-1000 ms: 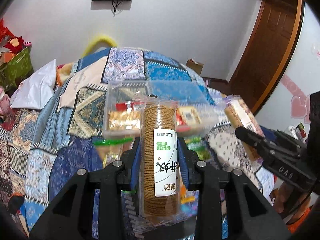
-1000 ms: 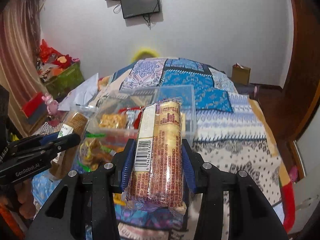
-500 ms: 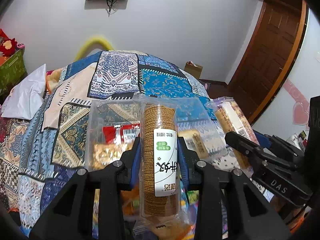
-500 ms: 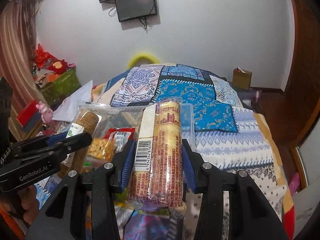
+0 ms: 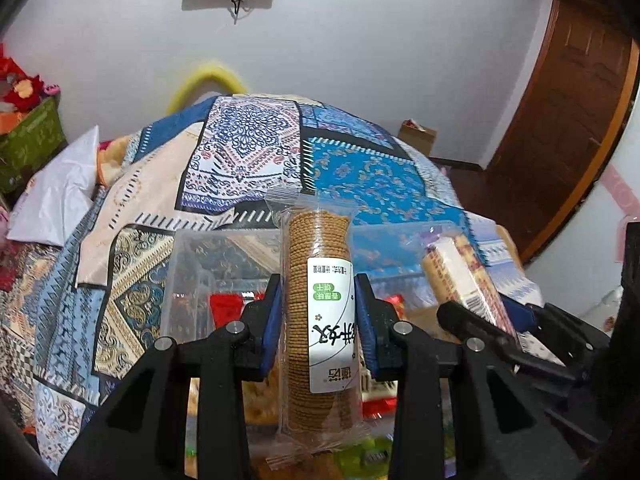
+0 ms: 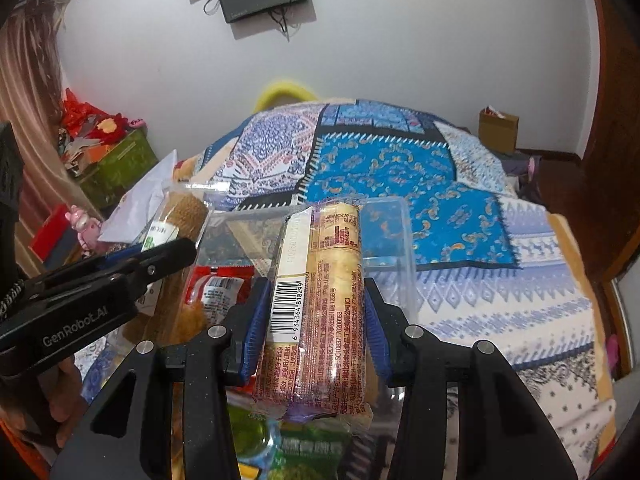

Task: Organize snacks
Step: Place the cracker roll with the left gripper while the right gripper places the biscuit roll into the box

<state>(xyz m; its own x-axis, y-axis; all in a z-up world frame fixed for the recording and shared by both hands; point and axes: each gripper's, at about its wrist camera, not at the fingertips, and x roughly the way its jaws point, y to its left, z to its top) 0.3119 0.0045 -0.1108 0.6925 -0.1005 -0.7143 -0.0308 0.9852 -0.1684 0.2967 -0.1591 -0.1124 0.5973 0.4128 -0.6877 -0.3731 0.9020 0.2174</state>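
Clear plastic bin [image 5: 188,264] rim under both clamped tools: left [image 5: 320,312] on biscuit sleeve [image 5: 320,280], right [image 6: 316,312] on wafer pack [image 6: 320,288].

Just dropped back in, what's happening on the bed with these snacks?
A person holds a gripper in each hand over a patterned quilt. The left gripper is shut on a clear sleeve of round brown biscuits; the right gripper is shut on a barcoded cracker pack. Both packs hang above a clear plastic bin that already holds a red packet and other snacks. Neither pack has been set in yet.
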